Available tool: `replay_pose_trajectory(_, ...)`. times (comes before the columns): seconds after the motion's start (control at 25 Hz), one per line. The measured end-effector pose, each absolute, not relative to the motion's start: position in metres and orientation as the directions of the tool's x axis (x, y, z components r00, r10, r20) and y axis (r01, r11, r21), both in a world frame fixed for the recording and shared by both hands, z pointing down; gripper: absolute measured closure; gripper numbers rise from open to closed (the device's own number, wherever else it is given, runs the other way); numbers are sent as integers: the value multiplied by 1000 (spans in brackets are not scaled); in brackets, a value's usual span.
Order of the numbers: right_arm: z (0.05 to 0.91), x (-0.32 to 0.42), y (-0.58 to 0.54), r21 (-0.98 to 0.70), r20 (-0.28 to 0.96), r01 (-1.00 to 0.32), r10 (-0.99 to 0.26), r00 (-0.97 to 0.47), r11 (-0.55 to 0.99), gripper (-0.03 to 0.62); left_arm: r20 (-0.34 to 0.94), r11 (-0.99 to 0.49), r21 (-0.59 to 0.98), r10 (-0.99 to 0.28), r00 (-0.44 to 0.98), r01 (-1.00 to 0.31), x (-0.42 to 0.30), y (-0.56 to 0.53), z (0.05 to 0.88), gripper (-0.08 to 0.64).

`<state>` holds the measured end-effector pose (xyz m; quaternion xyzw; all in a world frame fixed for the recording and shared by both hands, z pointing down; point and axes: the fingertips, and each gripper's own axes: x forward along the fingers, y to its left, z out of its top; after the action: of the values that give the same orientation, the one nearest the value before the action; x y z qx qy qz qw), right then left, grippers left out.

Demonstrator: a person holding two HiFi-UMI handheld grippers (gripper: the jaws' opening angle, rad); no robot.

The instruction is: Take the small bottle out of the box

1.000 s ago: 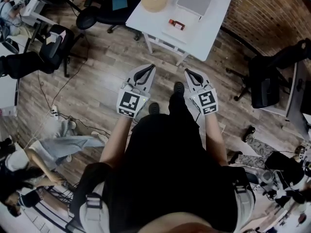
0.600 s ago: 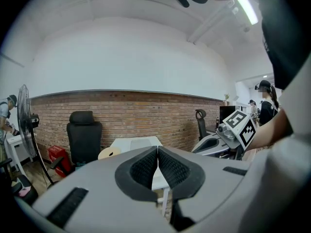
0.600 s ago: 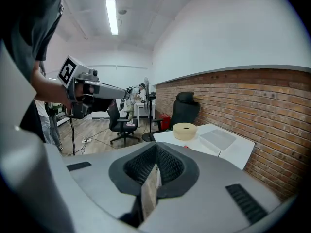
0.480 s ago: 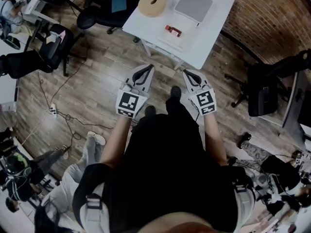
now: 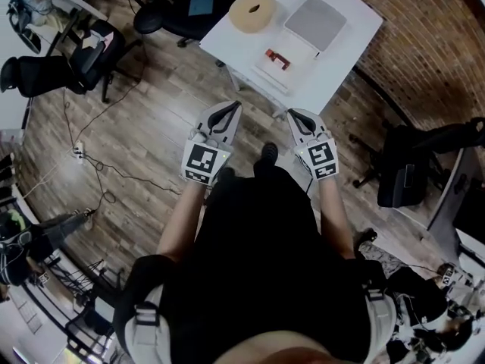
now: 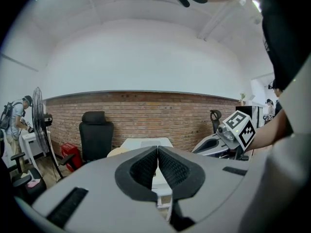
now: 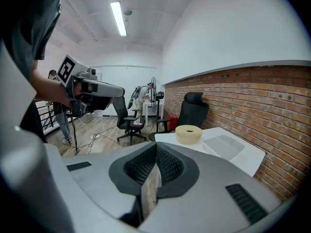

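On the white table [image 5: 348, 48] lies a flat white box [image 5: 282, 70] with a small red bottle [image 5: 277, 58] in it. Beside it rest a grey square box [image 5: 315, 23] and a beige tape roll [image 5: 254, 11]. My left gripper [image 5: 229, 105] and right gripper [image 5: 292, 113] are held side by side over the wooden floor, short of the table's near edge. Both are shut with nothing between the jaws, as the left gripper view [image 6: 158, 150] and the right gripper view [image 7: 156, 148] show. The tape roll [image 7: 188, 133] and grey box [image 7: 224, 145] lie ahead of the right gripper.
Black office chairs stand left of the table [image 5: 53, 70], behind it [image 5: 178, 14] and at the right [image 5: 405, 165]. Cables [image 5: 98, 173] trail across the floor. A brick wall [image 5: 424, 44] runs behind the table. A standing fan [image 6: 39, 125] and a person [image 6: 17, 118] are at the far left.
The table has shifted right in the head view and sits a little nearer to both grippers. Both grippers stay shut. The person low at the left has left the view.
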<state>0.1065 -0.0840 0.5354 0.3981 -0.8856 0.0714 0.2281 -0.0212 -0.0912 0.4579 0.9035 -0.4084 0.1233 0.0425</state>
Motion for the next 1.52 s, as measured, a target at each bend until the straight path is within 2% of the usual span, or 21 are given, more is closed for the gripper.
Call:
replay_pose_trajectory(0.52, 536, 128, -121, 59, 456, -673, -620, -639, 738, 594, 250, -592, -42, -786, 566, -805, 4, -116, 454, 538)
replay_pose_trajectory(0.96, 544, 160, -136, 57, 464, -669, -613, -639, 741, 594, 256, -596, -52, -783, 566, -801, 41, -121, 455, 538)
replay_pose_trajectory(1.52, 550, 140, -142, 59, 497, -651, -588, -639, 757, 594, 272, -565, -35, -799, 536, -824, 15, -129, 459, 538)
